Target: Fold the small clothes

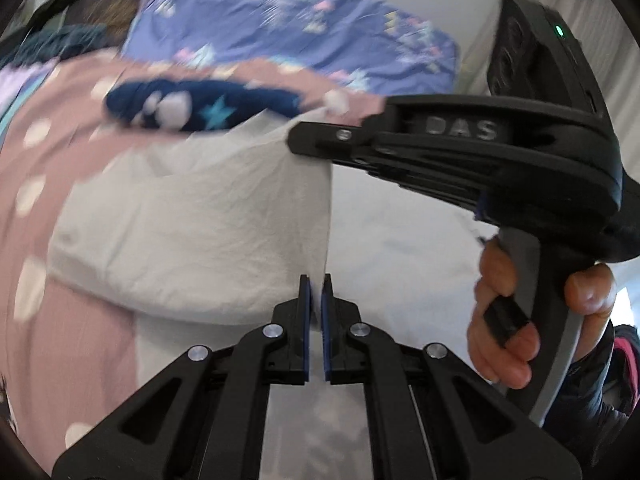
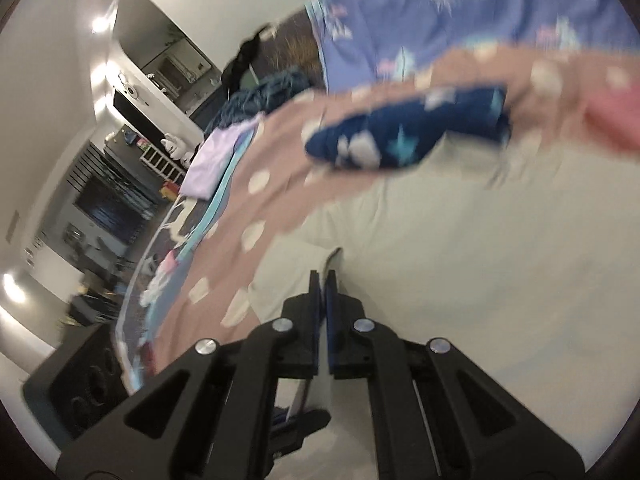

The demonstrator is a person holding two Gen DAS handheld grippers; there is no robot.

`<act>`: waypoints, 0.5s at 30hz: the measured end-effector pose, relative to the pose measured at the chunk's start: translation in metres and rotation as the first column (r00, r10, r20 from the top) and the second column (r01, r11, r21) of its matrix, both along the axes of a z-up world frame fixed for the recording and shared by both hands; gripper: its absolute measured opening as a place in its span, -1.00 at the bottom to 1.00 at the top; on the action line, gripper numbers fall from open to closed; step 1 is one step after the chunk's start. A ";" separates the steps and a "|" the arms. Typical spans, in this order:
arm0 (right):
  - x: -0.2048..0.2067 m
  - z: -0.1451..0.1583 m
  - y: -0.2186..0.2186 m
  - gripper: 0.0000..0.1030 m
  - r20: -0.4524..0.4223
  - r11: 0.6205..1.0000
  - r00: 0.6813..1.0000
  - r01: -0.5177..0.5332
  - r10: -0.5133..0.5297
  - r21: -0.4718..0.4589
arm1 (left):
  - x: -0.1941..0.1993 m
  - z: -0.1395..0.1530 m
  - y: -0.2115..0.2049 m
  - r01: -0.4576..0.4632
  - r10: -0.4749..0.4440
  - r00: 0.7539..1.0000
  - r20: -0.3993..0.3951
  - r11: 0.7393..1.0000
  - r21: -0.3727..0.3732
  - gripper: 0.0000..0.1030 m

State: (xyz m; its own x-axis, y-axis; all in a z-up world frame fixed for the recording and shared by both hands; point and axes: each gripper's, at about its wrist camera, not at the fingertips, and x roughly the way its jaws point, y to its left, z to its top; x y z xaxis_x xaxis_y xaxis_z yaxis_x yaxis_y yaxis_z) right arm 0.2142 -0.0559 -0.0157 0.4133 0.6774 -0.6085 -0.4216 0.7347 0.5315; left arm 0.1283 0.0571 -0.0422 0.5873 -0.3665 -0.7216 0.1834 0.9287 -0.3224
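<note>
A white garment [image 1: 200, 216] hangs stretched between my two grippers above the bed. My left gripper [image 1: 316, 280] is shut on its lower edge, with cloth pinched between the blue pads. My right gripper [image 1: 296, 140] comes in from the right, held by a person's hand [image 1: 500, 320], and pinches the garment's upper corner. In the right wrist view the right gripper [image 2: 323, 278] is shut on a fold of the pale garment [image 2: 440, 240], which spreads out to the right.
A navy garment with stars [image 1: 200, 104] [image 2: 400, 136] lies on a pink blanket with white dots [image 1: 48, 152] [image 2: 272, 152]. Behind it is purple patterned bedding [image 1: 280, 20] [image 2: 480, 8]. A lilac folded piece [image 2: 212, 156] sits at the bed's left edge, with room furniture beyond.
</note>
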 end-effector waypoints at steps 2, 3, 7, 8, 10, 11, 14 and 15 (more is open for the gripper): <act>0.003 0.015 -0.018 -0.95 0.055 0.999 0.998 0.025 -0.023 -0.029 | 0.007 0.008 -0.016 0.029 -0.028 0.999 0.020 1.000 -0.013 -0.92; 0.005 0.019 -0.025 -0.95 0.067 0.999 0.997 0.037 -0.034 -0.034 | 0.013 0.011 -0.025 0.043 -0.042 0.999 0.025 0.999 -0.030 -0.92; 0.018 0.027 -0.063 -0.95 0.108 0.992 0.988 0.114 -0.107 -0.055 | 0.039 0.015 -0.063 0.092 -0.090 0.995 0.039 0.994 -0.060 -0.92; 0.021 0.027 -0.074 -0.95 0.107 0.990 0.986 0.133 -0.127 -0.052 | 0.043 0.015 -0.068 0.099 -0.096 0.995 0.039 0.993 -0.062 -0.92; 0.029 0.026 -0.093 -0.95 0.098 0.985 0.982 0.164 -0.158 -0.047 | 0.055 0.014 -0.084 0.120 -0.118 0.992 0.035 0.990 -0.072 -0.92; 0.034 0.025 -0.104 -0.95 0.095 0.982 0.980 0.181 -0.176 -0.049 | 0.058 0.013 -0.089 0.126 -0.124 0.992 0.032 0.989 -0.079 -0.92; 0.039 0.021 -0.128 -0.95 0.095 0.975 0.973 0.216 -0.210 -0.054 | 0.067 0.012 -0.105 0.151 -0.149 0.989 0.023 0.983 -0.103 -0.92; 0.038 0.018 -0.131 -0.95 0.095 0.973 0.971 0.225 -0.219 -0.056 | 0.070 0.011 -0.110 0.158 -0.157 0.987 0.020 0.982 -0.108 -0.92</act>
State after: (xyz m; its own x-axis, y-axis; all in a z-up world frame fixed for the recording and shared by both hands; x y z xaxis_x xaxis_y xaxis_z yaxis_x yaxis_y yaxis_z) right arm 0.2519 -0.1874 0.0025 0.6029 0.5222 -0.6032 -0.2867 0.8474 0.4469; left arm 0.1985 -0.0530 -0.0313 0.5239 -0.5310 -0.6660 0.3290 0.8474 -0.4168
